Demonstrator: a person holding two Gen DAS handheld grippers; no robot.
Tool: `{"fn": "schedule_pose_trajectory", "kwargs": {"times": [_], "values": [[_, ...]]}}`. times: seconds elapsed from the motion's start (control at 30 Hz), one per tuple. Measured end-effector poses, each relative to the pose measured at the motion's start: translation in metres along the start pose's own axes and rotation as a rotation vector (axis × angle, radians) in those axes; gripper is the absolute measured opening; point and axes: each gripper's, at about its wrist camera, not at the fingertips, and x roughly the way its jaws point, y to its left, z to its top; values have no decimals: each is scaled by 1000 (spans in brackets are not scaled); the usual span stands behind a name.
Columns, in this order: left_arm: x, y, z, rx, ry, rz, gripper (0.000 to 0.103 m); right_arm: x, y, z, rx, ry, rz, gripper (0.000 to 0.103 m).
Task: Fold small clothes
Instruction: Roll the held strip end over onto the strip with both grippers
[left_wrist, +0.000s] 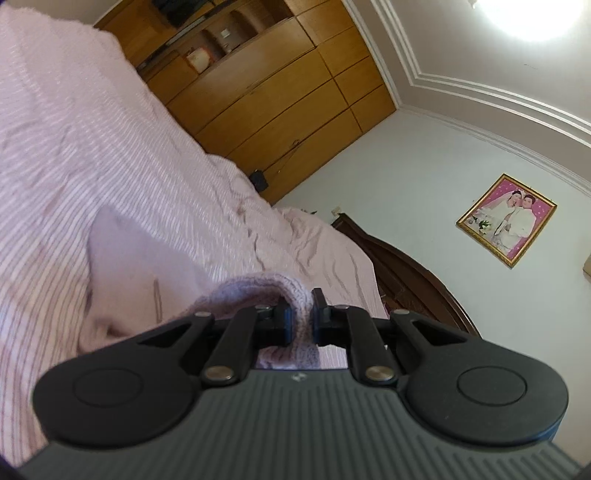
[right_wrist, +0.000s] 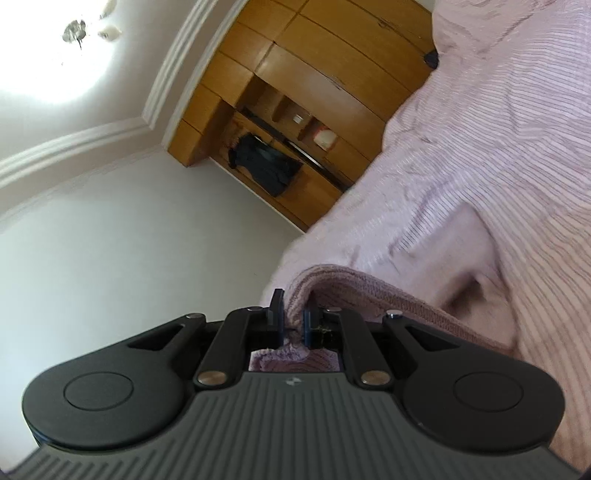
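A small pale pink knit garment (left_wrist: 155, 280) hangs between both grippers above the bed. My left gripper (left_wrist: 302, 314) is shut on its ribbed hem, which bulges between the black pads and droops to the left in the left wrist view. In the right wrist view the same pink garment (right_wrist: 388, 295) runs off to the right, and my right gripper (right_wrist: 294, 318) is shut on a bunched ribbed edge of it. Both views are tilted, with the gripper pointing about level across the bed. The rest of the garment below the grippers is hidden.
A pink striped bedspread (left_wrist: 92, 155) covers the bed (right_wrist: 498, 129) under the garment. Beyond it stands a wooden wardrobe (left_wrist: 280, 92) with open shelves (right_wrist: 295, 147). A dark wooden headboard (left_wrist: 413, 280) and a framed picture (left_wrist: 506, 219) are on the white wall.
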Motion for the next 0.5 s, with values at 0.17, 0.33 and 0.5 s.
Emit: {"fn": "schedule_pose_trajectory", "kwargs": {"times": [0.17,0.33,0.5], "values": [[34,11,23,-14,2,19,12,37,-12,25,64,-34,40,10],[68,28,42,-31,-19,52,12,75,-32,52,86,-69,36,10],[94,56,55,-7,-93,103,12,119,-68,81,62,-52,-20,10]]}}
